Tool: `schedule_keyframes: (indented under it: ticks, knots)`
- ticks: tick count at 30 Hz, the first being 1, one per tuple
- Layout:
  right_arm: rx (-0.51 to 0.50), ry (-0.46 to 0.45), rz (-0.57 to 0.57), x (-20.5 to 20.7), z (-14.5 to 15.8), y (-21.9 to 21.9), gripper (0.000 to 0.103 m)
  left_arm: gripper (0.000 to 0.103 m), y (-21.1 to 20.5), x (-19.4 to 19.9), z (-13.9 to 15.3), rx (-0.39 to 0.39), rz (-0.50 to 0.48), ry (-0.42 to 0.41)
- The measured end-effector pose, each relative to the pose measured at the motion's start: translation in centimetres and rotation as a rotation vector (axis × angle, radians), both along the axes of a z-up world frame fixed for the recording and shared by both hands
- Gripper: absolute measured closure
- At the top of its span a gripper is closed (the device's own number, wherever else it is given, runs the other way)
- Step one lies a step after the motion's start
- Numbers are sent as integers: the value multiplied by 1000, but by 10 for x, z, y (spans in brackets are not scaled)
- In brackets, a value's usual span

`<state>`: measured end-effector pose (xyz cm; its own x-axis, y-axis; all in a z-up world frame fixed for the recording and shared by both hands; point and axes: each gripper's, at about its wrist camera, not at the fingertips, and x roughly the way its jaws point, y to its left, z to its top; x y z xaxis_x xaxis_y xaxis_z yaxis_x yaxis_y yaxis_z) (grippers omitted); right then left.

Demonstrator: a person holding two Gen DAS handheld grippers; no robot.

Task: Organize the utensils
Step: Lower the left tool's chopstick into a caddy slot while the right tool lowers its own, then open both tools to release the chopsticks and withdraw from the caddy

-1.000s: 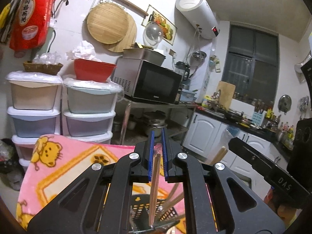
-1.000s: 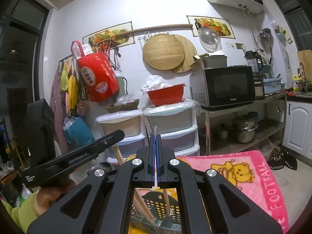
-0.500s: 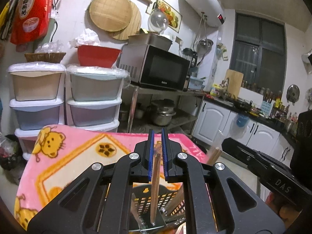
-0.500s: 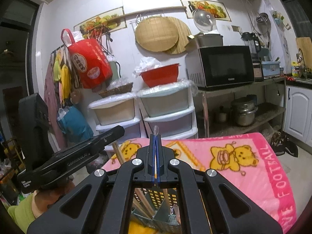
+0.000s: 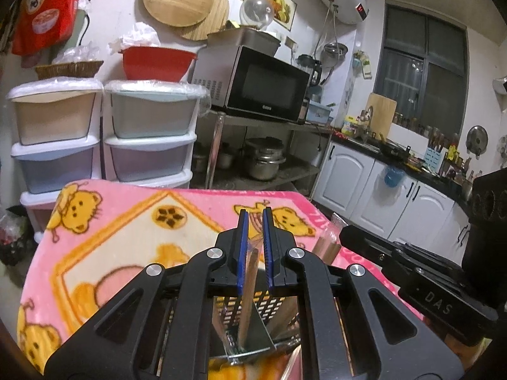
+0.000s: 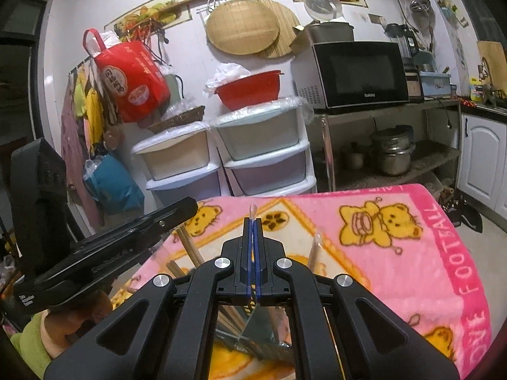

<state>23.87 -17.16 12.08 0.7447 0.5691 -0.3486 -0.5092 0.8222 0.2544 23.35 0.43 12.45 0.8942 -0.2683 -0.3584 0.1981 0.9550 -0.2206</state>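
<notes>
In the left wrist view my left gripper [image 5: 253, 221] is shut on a wooden chopstick [image 5: 248, 281] in a clear sleeve. Its lower end hangs inside a black perforated utensil holder [image 5: 272, 304] on the pink blanket. In the right wrist view my right gripper [image 6: 252, 223] is shut on a thin utensil in a clear wrapper [image 6: 253, 209], whose tip pokes up above the pads. It hangs over the same holder [image 6: 253, 326]. Wooden chopsticks [image 6: 190, 251] and another wrapped utensil [image 6: 316, 247] lean in the holder. Each gripper shows in the other's view, close alongside.
A pink bear-print blanket [image 5: 126, 237] covers the table. Behind it are stacked plastic drawers [image 5: 149, 145], a red bowl [image 5: 155, 63] and a microwave [image 5: 259, 85] on a metal rack. White cabinets [image 5: 364, 186] run along the right. A hand in a green sleeve [image 6: 38, 342] holds the left gripper.
Both grippers have sunk towards the utensil holder and tipped downward, each still holding its utensil. The blanket fills more of both views and the held ends sit deeper in the holder.
</notes>
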Motion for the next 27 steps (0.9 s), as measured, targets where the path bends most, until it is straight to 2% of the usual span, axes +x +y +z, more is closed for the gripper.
schedule_keyframes:
  ticks: [5,7,11,16,19,27]
  knots:
    - [-8,23,-17,1,-7,-4,98,97,2,-3,-6,-3,-1,19]
    - [-5,33,-25,2,-9,-7,87,92,4,-5,-9,-8,-1,26]
    - [-2,42,-40,0,-12,-13,84,79,7,-8,-10,-10,4,29]
    - [-9,40,-52,-5,-14,-17,75,67,11,-14,-10,-20,7,30]
    - [-19,33,-56,-11,-15,-20,69,56,14,-18,-9,-27,9,28]
    - [-39,18,-56,-26,-15,-24,61,35,21,-36,-5,-55,5,3]
